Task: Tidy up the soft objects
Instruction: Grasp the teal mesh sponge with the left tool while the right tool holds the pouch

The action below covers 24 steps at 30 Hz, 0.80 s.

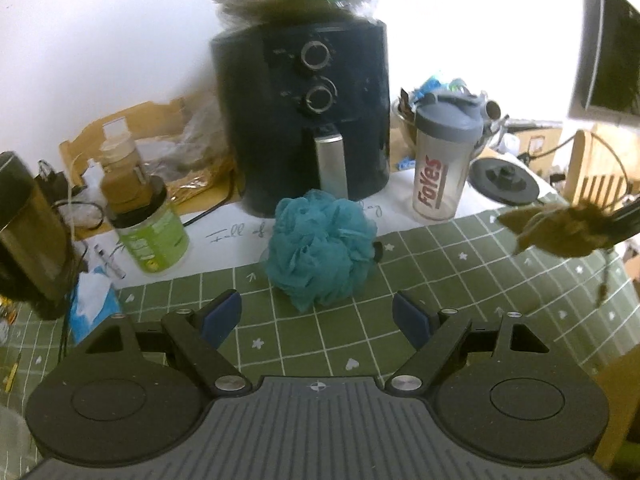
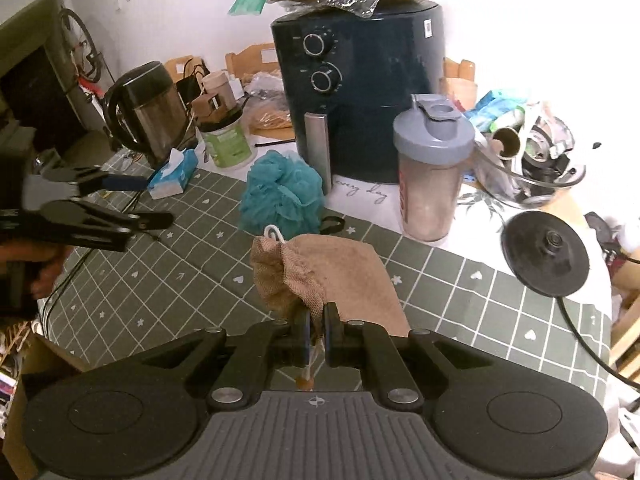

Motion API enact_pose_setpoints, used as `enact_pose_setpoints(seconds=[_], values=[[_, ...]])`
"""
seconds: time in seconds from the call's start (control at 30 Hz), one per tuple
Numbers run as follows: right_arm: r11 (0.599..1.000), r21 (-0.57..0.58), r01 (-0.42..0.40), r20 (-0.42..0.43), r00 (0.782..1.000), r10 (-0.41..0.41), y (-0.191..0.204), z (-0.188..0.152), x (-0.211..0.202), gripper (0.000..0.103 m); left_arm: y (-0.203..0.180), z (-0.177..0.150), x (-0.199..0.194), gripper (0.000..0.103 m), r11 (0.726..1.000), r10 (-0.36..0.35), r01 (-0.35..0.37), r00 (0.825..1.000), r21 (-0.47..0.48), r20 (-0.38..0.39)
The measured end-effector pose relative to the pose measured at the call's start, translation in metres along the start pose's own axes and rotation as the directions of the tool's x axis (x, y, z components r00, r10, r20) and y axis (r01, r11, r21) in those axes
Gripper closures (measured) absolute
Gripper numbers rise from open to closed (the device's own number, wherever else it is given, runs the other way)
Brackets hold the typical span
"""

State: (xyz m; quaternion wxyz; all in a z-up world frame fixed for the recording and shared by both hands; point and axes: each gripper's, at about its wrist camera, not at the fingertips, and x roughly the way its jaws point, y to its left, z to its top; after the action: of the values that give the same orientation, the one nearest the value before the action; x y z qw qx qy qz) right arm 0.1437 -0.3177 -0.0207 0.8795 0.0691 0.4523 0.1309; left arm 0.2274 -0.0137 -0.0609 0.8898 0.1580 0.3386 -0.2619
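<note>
A teal mesh bath pouf (image 1: 320,248) sits at the far edge of the green checked mat (image 1: 440,300), in front of the dark air fryer (image 1: 304,112). My left gripper (image 1: 316,316) hovers just short of the pouf, open, nothing between its fingers. My right gripper (image 2: 316,332) is shut on the gathered neck of a brown burlap pouch (image 2: 328,276), lifted above the mat; its drawstring hangs down. In the left wrist view the burlap pouch (image 1: 560,232) hangs at the right. From the right wrist view, the pouf (image 2: 280,192) and the left gripper (image 2: 148,200) show at left.
A shaker bottle (image 1: 440,160) stands right of the fryer, a green-labelled jar (image 1: 152,232) and tissue pack (image 1: 88,304) to its left. A steel kettle (image 2: 148,112) is far left, its black base (image 2: 544,256) at right. A glass bowl (image 2: 532,160) holds clutter.
</note>
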Motion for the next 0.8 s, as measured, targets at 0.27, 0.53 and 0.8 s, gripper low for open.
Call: enact_pose_setpoints(seconds=[0.27, 0.53, 0.8], values=[[0.999, 0.045, 0.026, 0.028, 0.999, -0.027, -0.001, -0.013, -0.018, 0.094, -0.008, -0.003, 0.049, 0.02, 0.997, 0.007, -0.006, 1.0, 0.079, -0.009], [0.994, 0.094, 0.053, 0.024, 0.998, -0.056, -0.006, -0.027, -0.027, 0.094, -0.015, 0.0, 0.095, 0.039, 0.987, 0.028, -0.028, 1.0, 0.156, 0.001], [0.987, 0.136, 0.086, 0.01, 0.996, -0.088, -0.008, -0.044, -0.038, 0.094, -0.015, -0.003, 0.128, 0.067, 0.981, 0.023, -0.017, 0.999, 0.195, -0.028]])
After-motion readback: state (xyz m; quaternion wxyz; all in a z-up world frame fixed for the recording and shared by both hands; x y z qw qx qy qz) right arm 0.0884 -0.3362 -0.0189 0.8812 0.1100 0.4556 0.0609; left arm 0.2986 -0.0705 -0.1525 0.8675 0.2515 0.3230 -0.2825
